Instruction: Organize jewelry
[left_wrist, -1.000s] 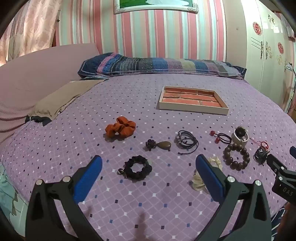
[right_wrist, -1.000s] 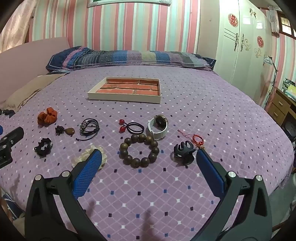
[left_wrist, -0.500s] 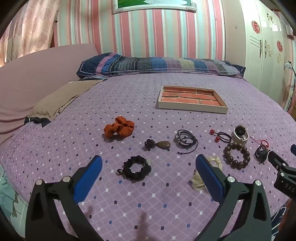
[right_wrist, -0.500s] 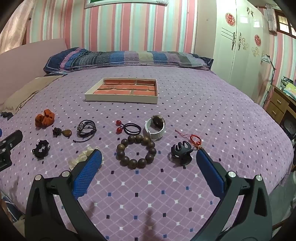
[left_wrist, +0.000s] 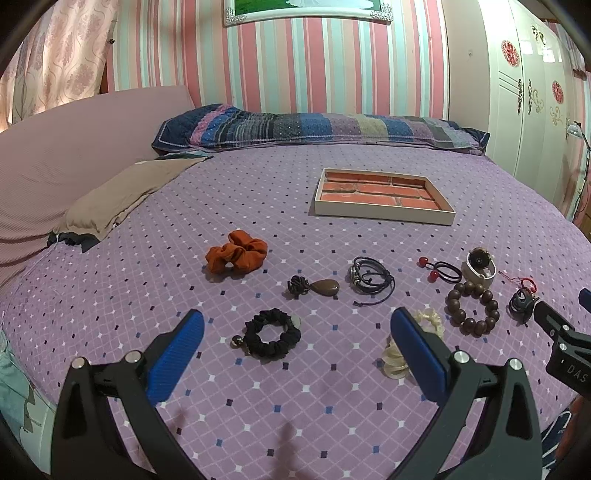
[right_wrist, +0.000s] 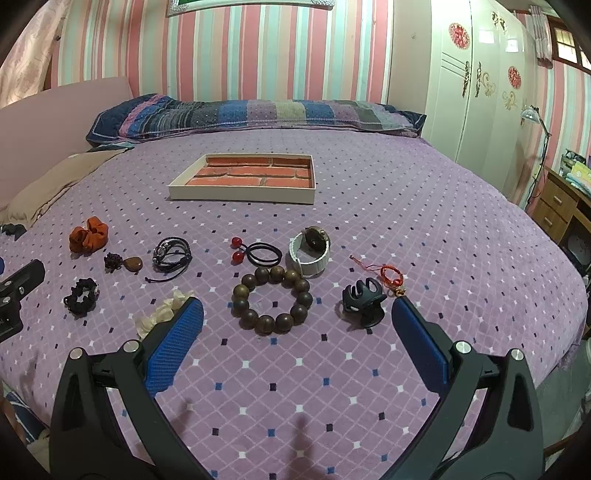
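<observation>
Left gripper (left_wrist: 295, 332): held wide apart, empty, above the black scrunchie (left_wrist: 271, 333).
Right gripper (right_wrist: 297, 325): spread, empty, above the bead bracelet (right_wrist: 272, 300).
Cream scrunchie (left_wrist: 397, 360): partly hidden by a blue pad.
Tray (right_wrist: 243, 192): set further back, nothing inside.
Red cord charm (right_wrist: 391, 275): detail unclear.

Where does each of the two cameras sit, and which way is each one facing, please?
Left wrist: on the left gripper, open, facing the black scrunchie and, beyond, the tray.
Right wrist: on the right gripper, open, facing the wooden bead bracelet.
Shared: the same bedspread, tray and jewelry; each shows the other gripper at its edge.
</observation>
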